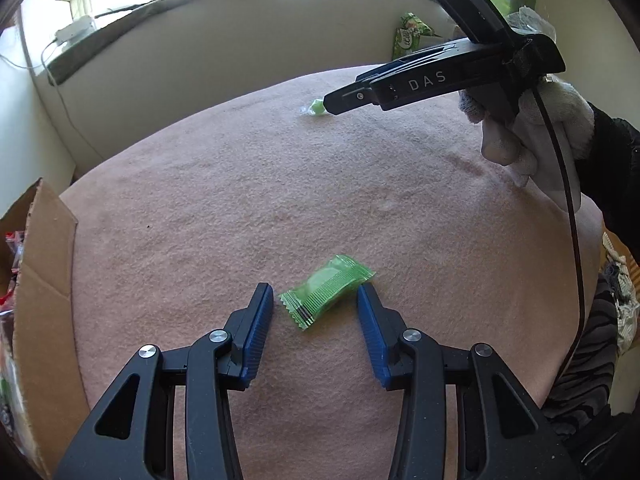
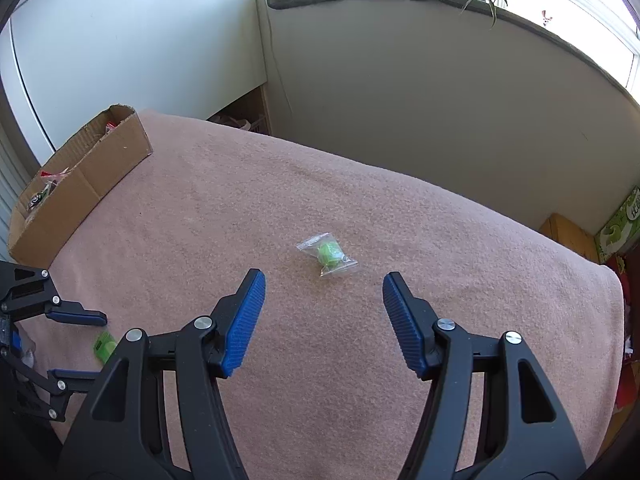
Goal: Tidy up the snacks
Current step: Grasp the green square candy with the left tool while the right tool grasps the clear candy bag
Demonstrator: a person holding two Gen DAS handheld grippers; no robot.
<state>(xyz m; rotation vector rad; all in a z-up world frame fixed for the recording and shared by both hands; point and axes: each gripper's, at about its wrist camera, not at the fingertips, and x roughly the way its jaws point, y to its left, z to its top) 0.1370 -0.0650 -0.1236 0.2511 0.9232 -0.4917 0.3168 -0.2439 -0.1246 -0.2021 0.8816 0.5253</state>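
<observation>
Lying on the blanket (image 1: 280, 184) between the left gripper's (image 1: 315, 295) spread fingers, the green packet (image 1: 326, 295) looks light, crinkly and slippery, best pinched across its padded middle, while the right gripper (image 2: 323, 286), also spread, faces the clear-wrapped candy (image 2: 327, 255).

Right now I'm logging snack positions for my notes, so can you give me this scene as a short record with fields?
surface: pink blanket
left gripper: jaws open, one on each side of the green flat packet, not closed on it
right gripper: jaws open, clear-wrapped green candy just ahead of them, untouched
container: cardboard box at the blanket's left edge, red-wrapped snacks inside
loose snacks on blanket: two
background: green snack bag by the far wall
</observation>
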